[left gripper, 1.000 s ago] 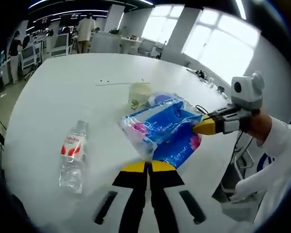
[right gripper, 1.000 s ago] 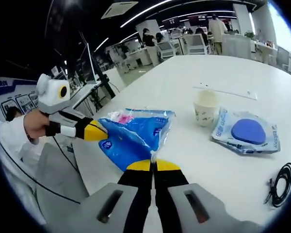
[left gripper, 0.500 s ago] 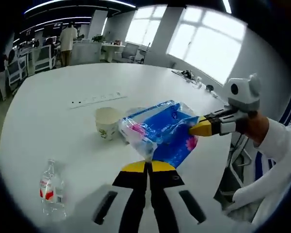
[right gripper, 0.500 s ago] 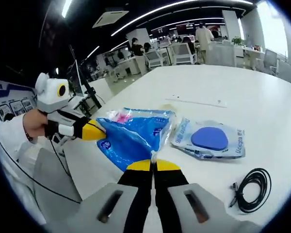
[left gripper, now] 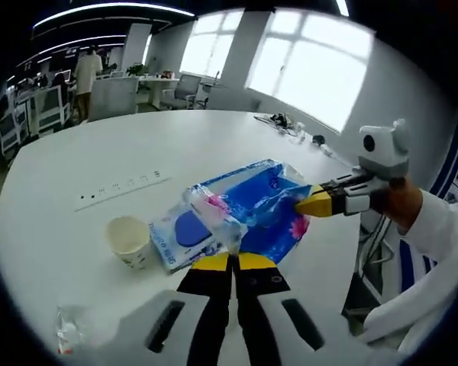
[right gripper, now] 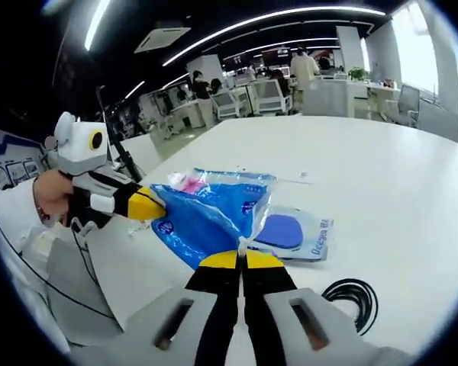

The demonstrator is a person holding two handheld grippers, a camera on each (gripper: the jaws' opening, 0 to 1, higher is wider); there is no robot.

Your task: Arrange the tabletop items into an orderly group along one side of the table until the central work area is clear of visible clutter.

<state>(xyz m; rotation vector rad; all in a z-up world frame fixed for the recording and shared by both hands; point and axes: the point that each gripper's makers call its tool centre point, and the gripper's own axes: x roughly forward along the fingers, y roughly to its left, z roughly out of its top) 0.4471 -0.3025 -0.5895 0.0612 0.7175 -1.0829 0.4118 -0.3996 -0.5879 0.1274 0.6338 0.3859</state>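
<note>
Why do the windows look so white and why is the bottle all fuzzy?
In the left gripper view, daylight overexposes the windows to plain white, and the water bottle sits at the fisheye's edge, where it smears and dims. In the right gripper view, ceiling light strips bend into curves from the lens, while the blue bag near the middle is sharp.

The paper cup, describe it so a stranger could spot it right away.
On the big white table, look beside the flat clear packet with a blue disc inside. The paper cup stands upright at that packet's end; it is the one small, open, cream-coloured container.
</note>
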